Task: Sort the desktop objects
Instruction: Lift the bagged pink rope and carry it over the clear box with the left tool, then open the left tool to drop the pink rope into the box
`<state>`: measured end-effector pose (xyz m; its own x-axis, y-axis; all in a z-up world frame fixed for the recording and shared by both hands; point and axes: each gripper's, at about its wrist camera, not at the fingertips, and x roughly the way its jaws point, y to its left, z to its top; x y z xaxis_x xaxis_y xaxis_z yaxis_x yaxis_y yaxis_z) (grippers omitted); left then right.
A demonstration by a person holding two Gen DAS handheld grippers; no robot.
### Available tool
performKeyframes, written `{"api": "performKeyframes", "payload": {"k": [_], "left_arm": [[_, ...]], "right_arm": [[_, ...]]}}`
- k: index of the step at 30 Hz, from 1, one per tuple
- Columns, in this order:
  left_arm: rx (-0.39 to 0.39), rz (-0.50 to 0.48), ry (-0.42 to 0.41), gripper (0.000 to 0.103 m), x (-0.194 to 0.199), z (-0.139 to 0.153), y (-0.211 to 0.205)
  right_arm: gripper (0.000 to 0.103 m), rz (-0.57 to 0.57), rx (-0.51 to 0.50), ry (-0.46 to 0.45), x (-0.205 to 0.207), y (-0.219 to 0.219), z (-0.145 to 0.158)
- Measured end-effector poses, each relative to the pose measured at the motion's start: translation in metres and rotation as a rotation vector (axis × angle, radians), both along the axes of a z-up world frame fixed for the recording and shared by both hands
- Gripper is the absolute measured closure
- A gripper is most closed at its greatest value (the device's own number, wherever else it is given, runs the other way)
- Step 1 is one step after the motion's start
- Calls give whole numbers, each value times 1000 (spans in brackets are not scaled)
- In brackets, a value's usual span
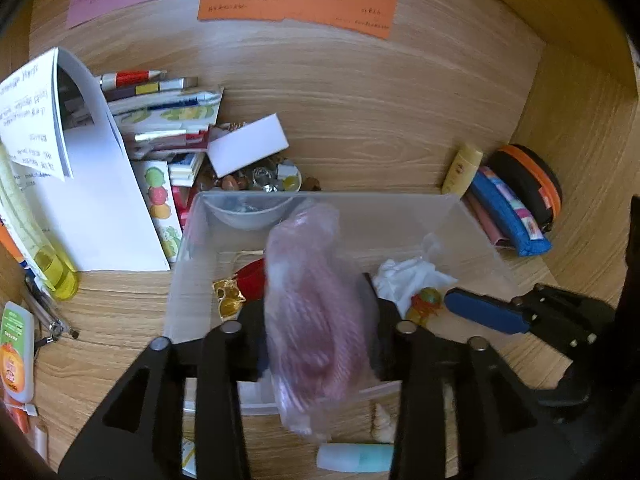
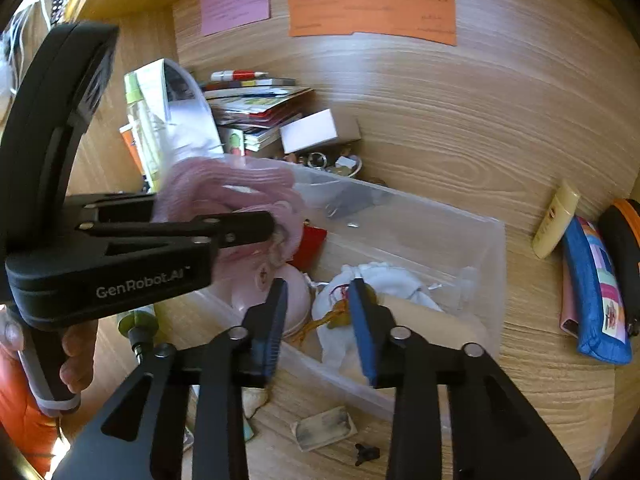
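Our left claw (image 2: 276,236) grips a pink yarn bag (image 1: 316,320) hanging between its fingers above the clear bin (image 1: 472,220). To its right, our right claw (image 2: 320,320) hangs open and empty over white cloth (image 2: 384,280) inside that bin.

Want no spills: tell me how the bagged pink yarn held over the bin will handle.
The bagged pink yarn sags from the left tongs, so it is probably soft and floppy. It looks light for its bulk. The glossy plastic may slip; it hangs above the clear bin.
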<state>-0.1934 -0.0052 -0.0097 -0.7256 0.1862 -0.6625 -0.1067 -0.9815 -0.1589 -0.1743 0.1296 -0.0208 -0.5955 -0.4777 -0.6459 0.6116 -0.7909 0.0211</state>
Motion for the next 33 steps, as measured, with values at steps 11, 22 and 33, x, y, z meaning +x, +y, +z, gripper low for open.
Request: {"api": "performKeyframes", "payload": {"k": [11, 22, 33], "left_arm": [[-13, 44, 111, 33, 35, 35, -6], [-1, 69, 139, 25, 62, 42, -15], [-4, 105, 141, 9, 91, 37, -29]], "right_arm": [[45, 33, 4, -5, 8, -6, 2], [24, 12, -20, -59, 23, 8, 10], [18, -46, 8, -10, 46, 22, 16]]}}
